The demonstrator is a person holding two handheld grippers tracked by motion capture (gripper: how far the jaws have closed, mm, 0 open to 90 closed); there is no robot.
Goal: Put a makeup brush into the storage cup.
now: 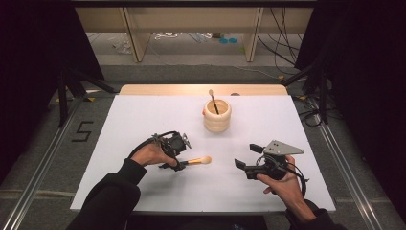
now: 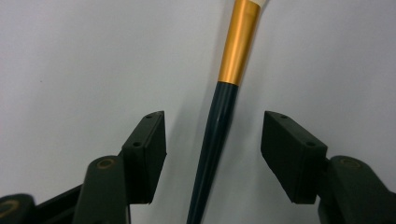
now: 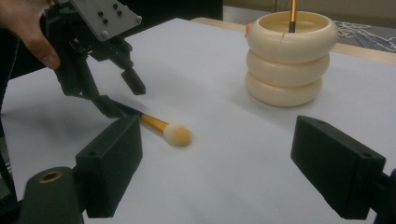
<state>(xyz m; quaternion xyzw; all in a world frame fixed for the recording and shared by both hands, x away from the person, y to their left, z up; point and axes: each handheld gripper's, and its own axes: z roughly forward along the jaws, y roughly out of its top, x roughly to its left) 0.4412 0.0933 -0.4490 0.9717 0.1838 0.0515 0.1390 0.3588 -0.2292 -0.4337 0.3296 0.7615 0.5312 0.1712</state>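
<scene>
A makeup brush with a dark handle, gold ferrule and cream head lies on the white board. My left gripper is open and straddles the handle, tilted down onto it. In the left gripper view the handle runs up between the parted jaws without touching either. My right gripper is open and holds nothing, to the right of the brush head. The right gripper view shows the brush and the left gripper over its handle. A cream ribbed holder stands farther back with another brush in it.
The holder is at the right gripper view's upper right, with its brush upright inside. A wooden table edge runs behind the board. Floor rails, cables and dark stands surround the table.
</scene>
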